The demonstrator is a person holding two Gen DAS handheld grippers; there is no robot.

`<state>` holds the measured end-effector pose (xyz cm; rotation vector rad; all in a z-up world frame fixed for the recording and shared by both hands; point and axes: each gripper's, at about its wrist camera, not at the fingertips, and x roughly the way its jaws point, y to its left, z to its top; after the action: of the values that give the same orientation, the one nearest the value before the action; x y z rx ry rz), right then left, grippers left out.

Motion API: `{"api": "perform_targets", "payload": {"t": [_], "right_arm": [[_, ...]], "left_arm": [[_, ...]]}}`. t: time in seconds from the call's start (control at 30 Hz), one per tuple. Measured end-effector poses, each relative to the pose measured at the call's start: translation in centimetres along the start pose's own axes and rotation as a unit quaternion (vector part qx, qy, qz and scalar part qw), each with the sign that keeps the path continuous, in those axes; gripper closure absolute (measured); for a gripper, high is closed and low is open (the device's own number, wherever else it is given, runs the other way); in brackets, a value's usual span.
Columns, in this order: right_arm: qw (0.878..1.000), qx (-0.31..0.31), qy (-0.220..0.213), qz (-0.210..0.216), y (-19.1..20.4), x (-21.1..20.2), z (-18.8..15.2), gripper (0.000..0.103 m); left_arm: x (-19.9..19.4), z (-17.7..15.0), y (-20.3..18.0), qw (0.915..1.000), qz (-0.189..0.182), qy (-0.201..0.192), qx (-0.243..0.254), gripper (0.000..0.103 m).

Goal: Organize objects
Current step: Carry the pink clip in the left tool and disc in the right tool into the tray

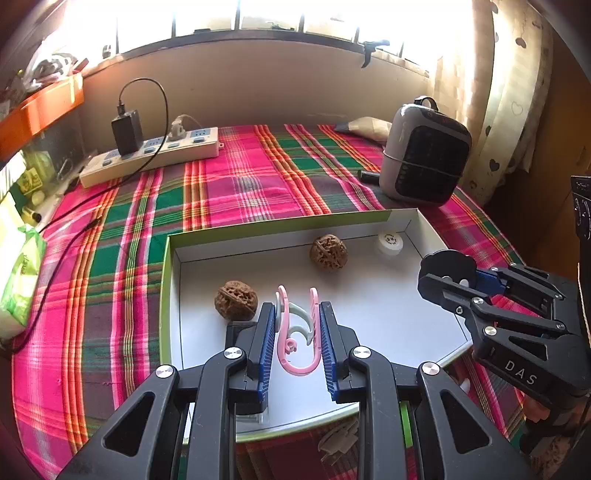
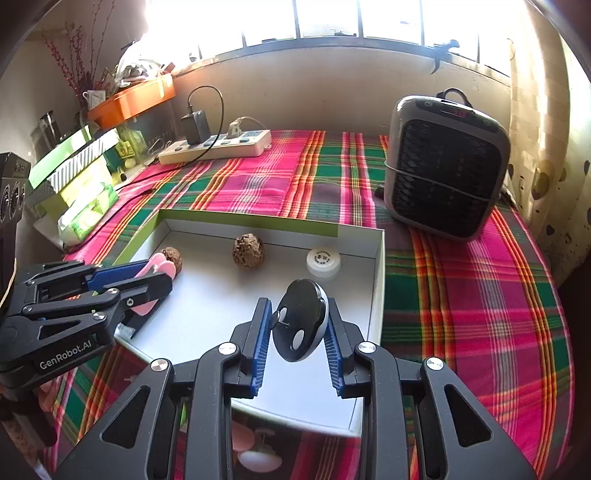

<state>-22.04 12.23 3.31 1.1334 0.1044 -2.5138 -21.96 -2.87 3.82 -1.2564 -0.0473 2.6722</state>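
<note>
Two tongs are hovering over a white tray point(image 1: 417, 229): left tongs point(image 1: 298, 332) are gripping pink hooks point(image 1: 295, 332), long axis pointing away; right tongs point(image 2: 298, 328) are clamping a black-and-white disc point(image 2: 301, 321) near a bottle cap point(image 2: 323, 260).

- Strong daylight is pouring through a barred window point(image 2: 362, 18) above a beige wall point(image 1: 258, 85).
- A pink, green and orange plaid cloth point(image 1: 236, 184) is covering the surface.
- A white power strip point(image 1: 147, 155) is lying by the wall, a black charger point(image 1: 126, 131) plugged in.
- A grey heater point(image 2: 447, 166) is standing beside a heart-patterned curtain point(image 1: 509, 92).
- An orange tray point(image 2: 133, 98) is sitting on cluttered shelving.
</note>
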Motion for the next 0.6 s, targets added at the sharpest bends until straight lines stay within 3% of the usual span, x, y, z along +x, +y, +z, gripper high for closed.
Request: {"api": "perform_targets", "payload": {"t": [0.6], "right_arm": [[0.999,-0.023,0.035,-0.004,0.2,4.1,1.0,0.074]], "left_arm": [[3.9,1.4,0.2,0.9996,-0.001,0.028,0.005,0.082]]}}
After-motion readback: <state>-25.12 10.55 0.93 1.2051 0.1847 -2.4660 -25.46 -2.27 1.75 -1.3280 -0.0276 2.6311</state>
